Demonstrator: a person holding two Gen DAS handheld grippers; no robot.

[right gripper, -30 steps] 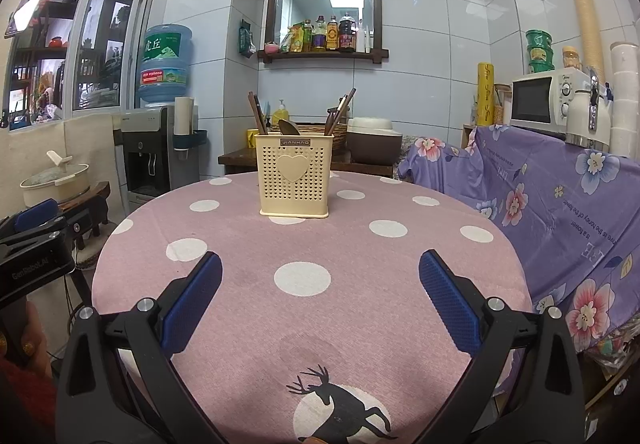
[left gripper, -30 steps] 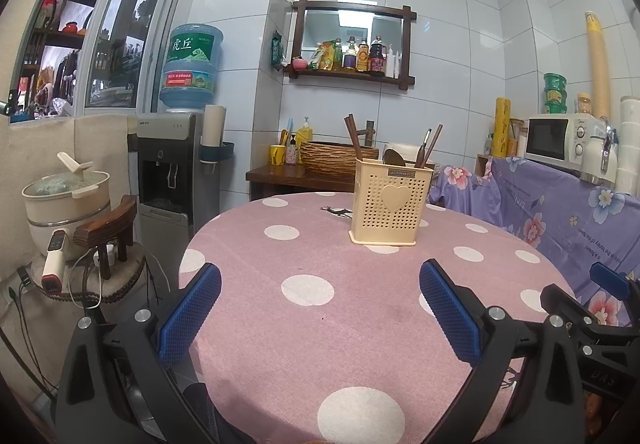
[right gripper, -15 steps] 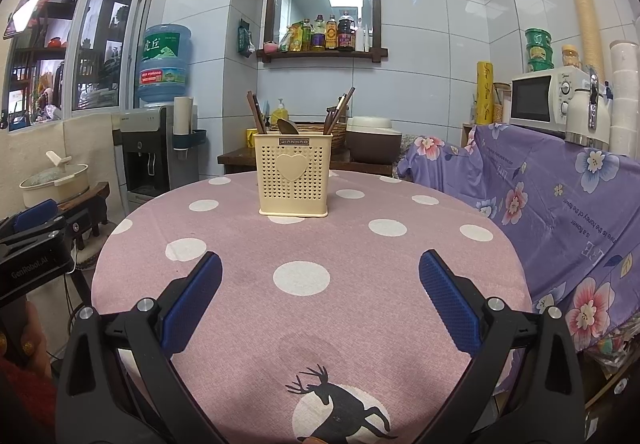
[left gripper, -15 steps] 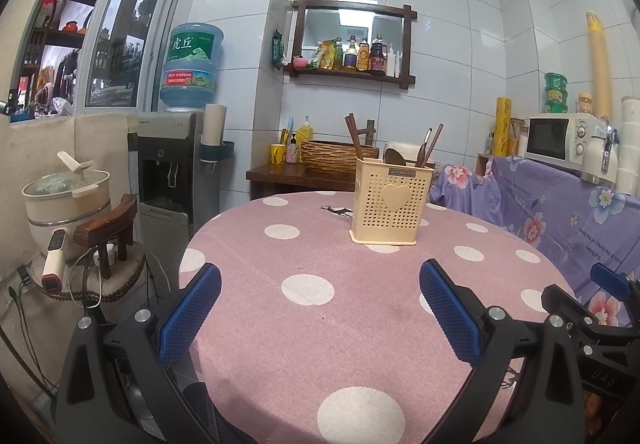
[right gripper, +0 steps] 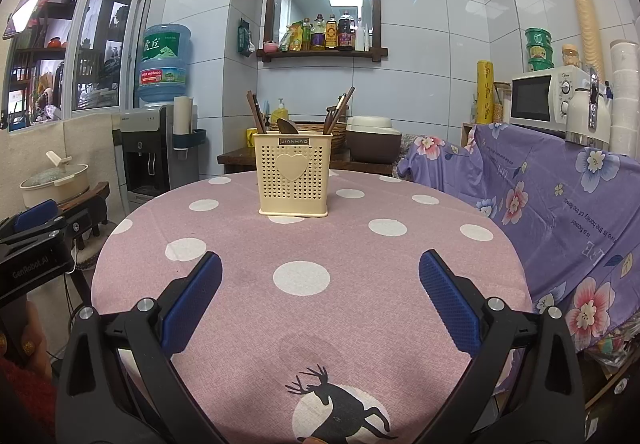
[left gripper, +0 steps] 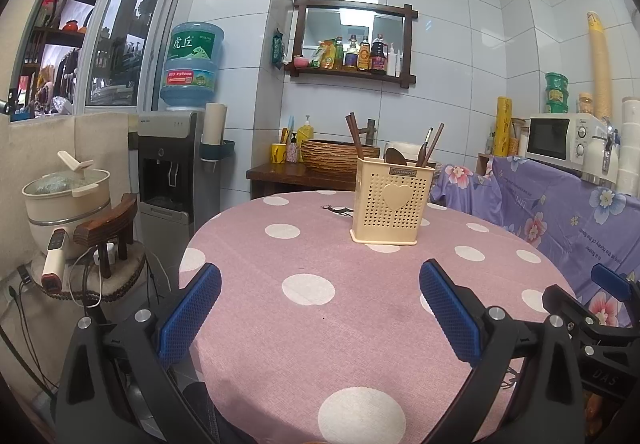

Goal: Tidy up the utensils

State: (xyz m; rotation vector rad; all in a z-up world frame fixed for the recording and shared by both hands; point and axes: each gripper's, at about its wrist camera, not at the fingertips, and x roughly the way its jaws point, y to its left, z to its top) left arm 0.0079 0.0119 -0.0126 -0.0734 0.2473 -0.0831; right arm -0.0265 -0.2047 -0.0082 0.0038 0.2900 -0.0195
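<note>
Left wrist view: left tool [left gripper: 320, 308], fingers spread wide and empty, above the polka-dot bench [left gripper: 304, 328]; utensil holder [left gripper: 392, 202] upright at 1 o'clock, holding chopsticks [left gripper: 354, 134] and spoon [left gripper: 395, 156].
Right wrist view: right tool [right gripper: 320, 304] likewise spread, empty; holder [right gripper: 295, 174] at 12 o'clock, well apart.

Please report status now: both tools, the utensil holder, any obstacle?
Left tool open, empty. Right tool open, empty. Utensil holder upright on table, utensils inside, untouched. Nothing between tools and holder.
</note>
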